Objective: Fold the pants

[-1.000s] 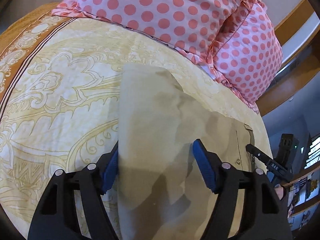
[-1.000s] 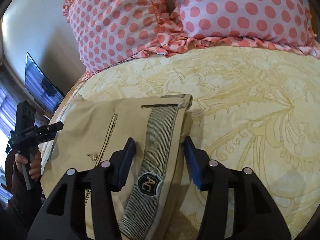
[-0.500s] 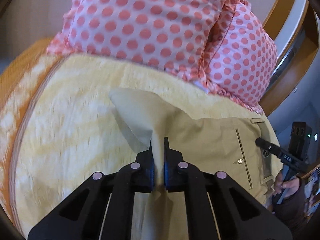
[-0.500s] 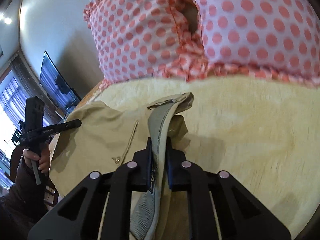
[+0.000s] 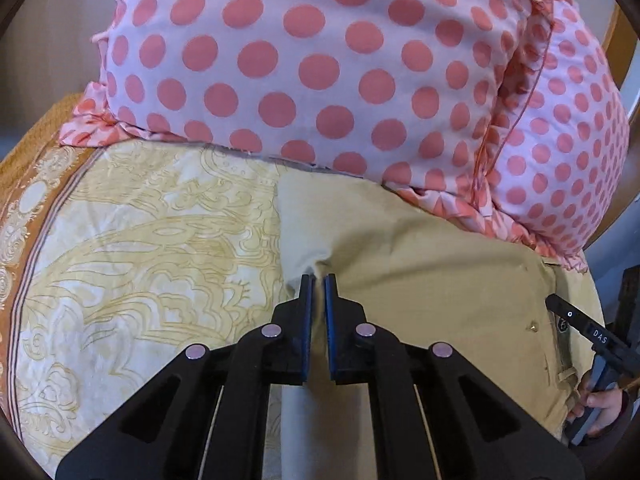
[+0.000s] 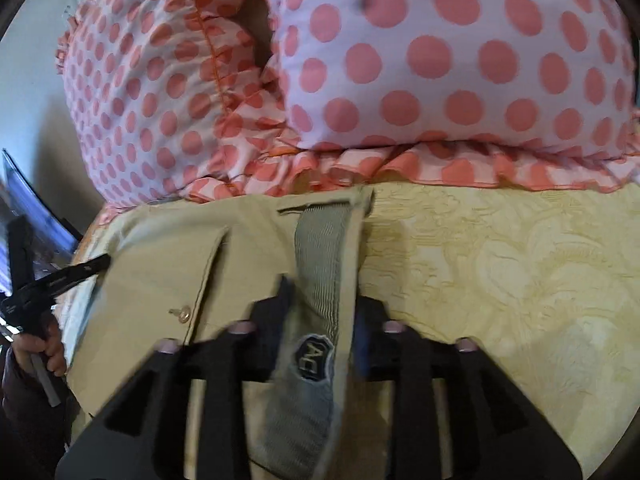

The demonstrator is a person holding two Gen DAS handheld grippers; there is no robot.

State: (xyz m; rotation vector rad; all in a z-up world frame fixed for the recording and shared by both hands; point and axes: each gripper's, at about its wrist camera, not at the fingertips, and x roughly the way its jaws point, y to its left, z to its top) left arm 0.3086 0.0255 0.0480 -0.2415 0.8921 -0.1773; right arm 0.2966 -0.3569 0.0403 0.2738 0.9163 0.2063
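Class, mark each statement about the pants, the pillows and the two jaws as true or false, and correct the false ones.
1. The left gripper is shut on the pants. True.
2. The right gripper is clamped shut. False: its jaws stand apart, astride the striped waistband.
3. The pillows are striped blue. False: pink with coral dots.
4. The pants lie on a yellow patterned bedspread. True.

The black two-finger left gripper (image 5: 319,280) has its blue-padded jaws pinched nearly together on a fold of khaki cloth. The black right gripper (image 6: 320,312), blurred, has its jaws spread apart on either side of a striped waistband. A bare hand (image 6: 44,344) grips the left gripper's handle.
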